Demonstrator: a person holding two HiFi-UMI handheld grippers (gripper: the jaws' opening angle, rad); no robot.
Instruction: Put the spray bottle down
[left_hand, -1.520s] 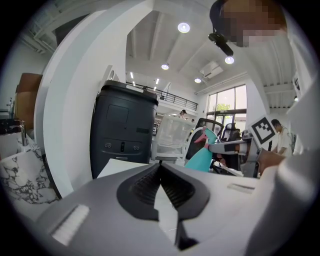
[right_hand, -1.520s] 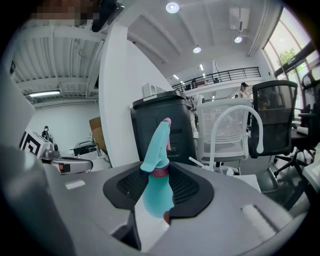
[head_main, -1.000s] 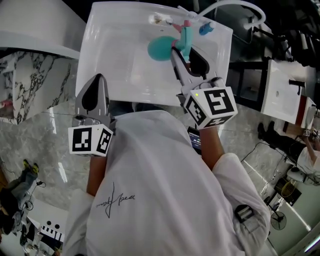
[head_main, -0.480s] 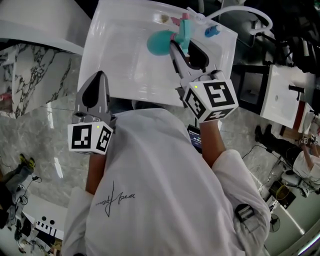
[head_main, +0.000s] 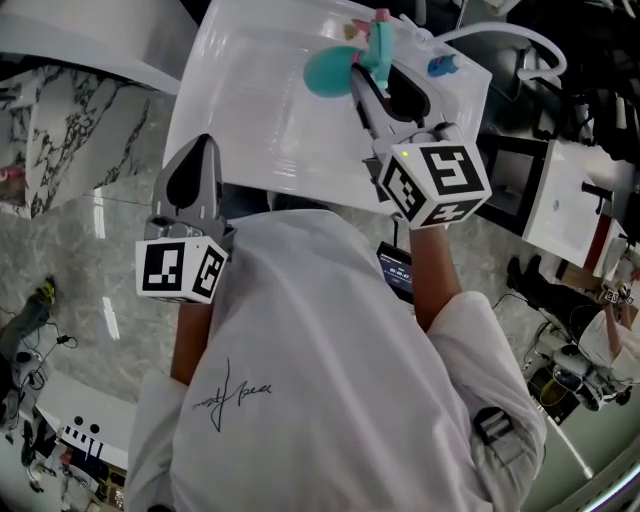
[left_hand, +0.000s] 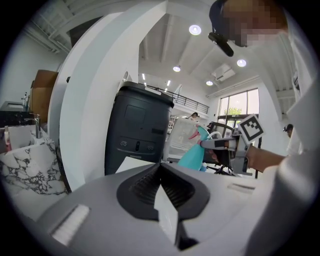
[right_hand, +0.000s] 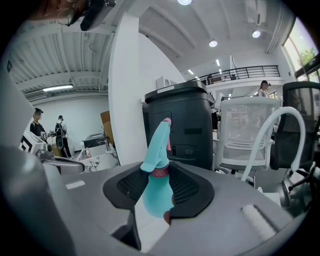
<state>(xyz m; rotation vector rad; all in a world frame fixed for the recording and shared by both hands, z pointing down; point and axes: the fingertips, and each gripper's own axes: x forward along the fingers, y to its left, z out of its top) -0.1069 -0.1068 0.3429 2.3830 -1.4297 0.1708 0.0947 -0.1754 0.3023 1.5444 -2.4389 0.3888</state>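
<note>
The right gripper (head_main: 368, 78) is clamped on the neck of the teal spray bottle (head_main: 330, 72), its pads closing on either side of the pink collar. In the right gripper view the spray bottle (right_hand: 156, 187) stands upright between the jaws, with the trigger head above the pads and the round body hanging below them. Seen from the head, it is over the far right part of the white basin (head_main: 250, 110); whether its base touches the surface cannot be told. The left gripper (head_main: 200, 150) is low at the near left edge of the basin, well apart from the bottle, its jaws pressed together on nothing. The bottle looks like thin moulded plastic, probably light, though how much liquid it holds cannot be read through the opaque body. The rounded body is likely smooth and would tend to slide or squash a little under the pads, so the stiff neck under the collar seems the sound place to hold, since the collar gives a ledge against slipping. With its weight hanging low it should settle on its base if lowered straight, but a tilted touchdown could tip it.
</note>
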